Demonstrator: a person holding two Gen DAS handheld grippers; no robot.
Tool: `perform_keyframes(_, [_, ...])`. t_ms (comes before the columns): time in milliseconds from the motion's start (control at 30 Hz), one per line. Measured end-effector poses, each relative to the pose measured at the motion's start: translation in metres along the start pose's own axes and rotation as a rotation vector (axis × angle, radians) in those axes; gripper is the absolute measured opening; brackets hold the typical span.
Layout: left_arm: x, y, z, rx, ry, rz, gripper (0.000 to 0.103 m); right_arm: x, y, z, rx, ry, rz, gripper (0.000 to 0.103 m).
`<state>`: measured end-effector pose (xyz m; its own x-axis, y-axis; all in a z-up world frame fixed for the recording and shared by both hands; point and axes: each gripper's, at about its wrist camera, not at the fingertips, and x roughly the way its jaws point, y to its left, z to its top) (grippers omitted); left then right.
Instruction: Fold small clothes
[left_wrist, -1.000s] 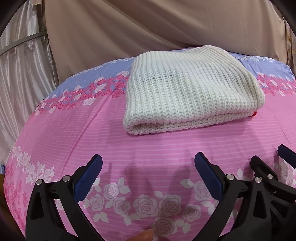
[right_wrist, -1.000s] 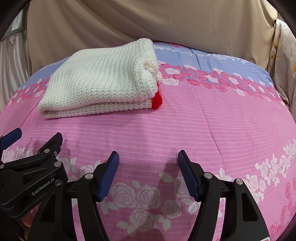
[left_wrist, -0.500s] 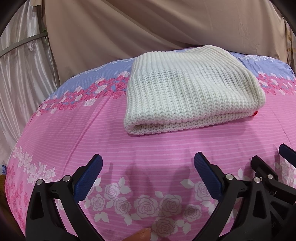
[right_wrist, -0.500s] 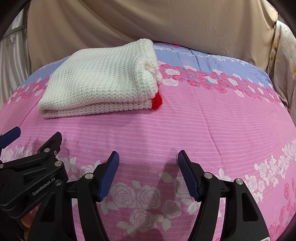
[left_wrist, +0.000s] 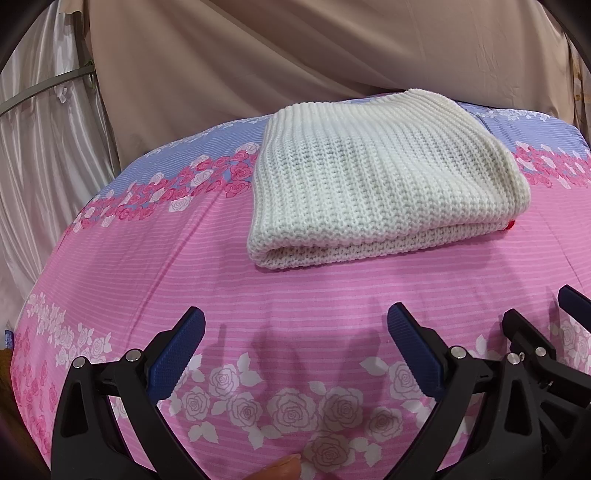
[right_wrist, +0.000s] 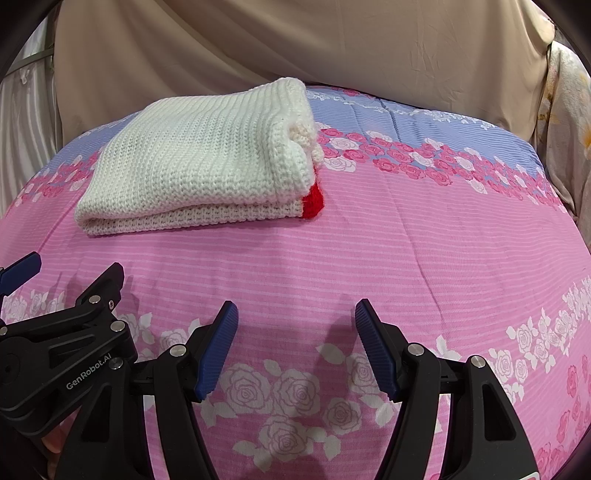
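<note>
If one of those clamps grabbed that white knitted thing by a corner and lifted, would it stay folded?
Probably not. The white knit lies in loose soft layers with nothing pinning them, so it would likely droop and unfold. Its chunky ribbed yarn should give the blue pads good grip, so slipping seems unlikely. Pushed, it may bunch up on the sheet rather than slide.

Ahead of the claws lies a knit (left_wrist: 384, 181), chunky, ribbed and matt white with a fuzzy red edge (right_wrist: 313, 202). Under them the sheet (left_wrist: 332, 295) is smooth printed cotton-like cloth. Pads (right_wrist: 216, 350) are ridged blue rubbery plastic on matt black frames.
</note>
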<state>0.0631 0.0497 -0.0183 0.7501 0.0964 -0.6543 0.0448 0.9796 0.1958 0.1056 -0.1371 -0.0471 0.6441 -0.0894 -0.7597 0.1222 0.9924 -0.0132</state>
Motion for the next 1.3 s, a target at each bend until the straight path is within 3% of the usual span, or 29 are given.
perform_keyframes(1300, [-0.0028,-0.004,0.0015,0.02,-0.002,0.024,0.092,-0.0019,0.0017,0.0001,-0.013,-0.003,-0.023,0.065])
